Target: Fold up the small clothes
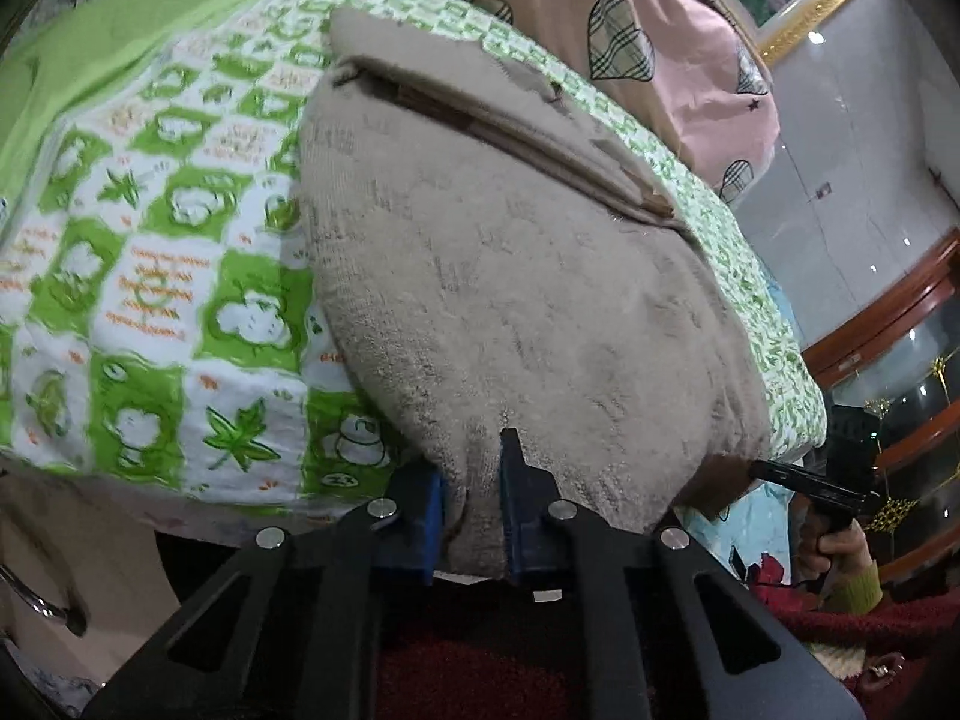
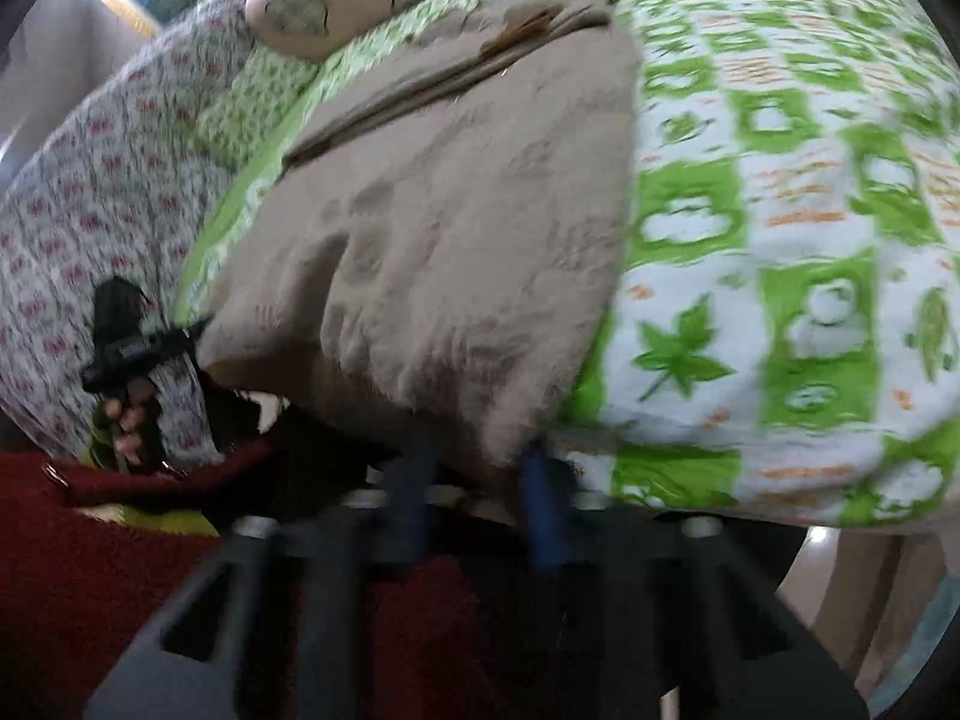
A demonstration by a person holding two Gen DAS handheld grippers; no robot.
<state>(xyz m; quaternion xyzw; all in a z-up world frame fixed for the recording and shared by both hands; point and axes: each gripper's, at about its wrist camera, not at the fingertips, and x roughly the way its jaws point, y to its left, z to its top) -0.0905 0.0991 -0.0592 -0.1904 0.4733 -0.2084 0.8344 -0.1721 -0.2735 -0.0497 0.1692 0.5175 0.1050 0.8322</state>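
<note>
A beige fuzzy garment (image 1: 510,300) lies flat on the green-and-white patterned sheet (image 1: 150,252), folded with a seam line across its far part. My left gripper (image 1: 474,510) is shut on the garment's near hem, with cloth bunched between the blue pads (image 1: 522,516). In the right wrist view the same garment (image 2: 450,210) fills the middle, and my right gripper (image 2: 477,480) pinches its near corner, though that view is blurred. Each view also shows the other gripper at the garment's opposite near corner: the right gripper (image 1: 765,471) and the left gripper (image 2: 192,330), each held by a hand (image 1: 834,546).
A pink quilt with plaid hearts (image 1: 630,36) lies behind the garment. A floral cover (image 2: 90,192) lies to one side. The bed edge drops off just below the garment's hem. A wooden cabinet (image 1: 900,312) stands beyond the bed, and a dark red sleeve (image 2: 150,480) sits low.
</note>
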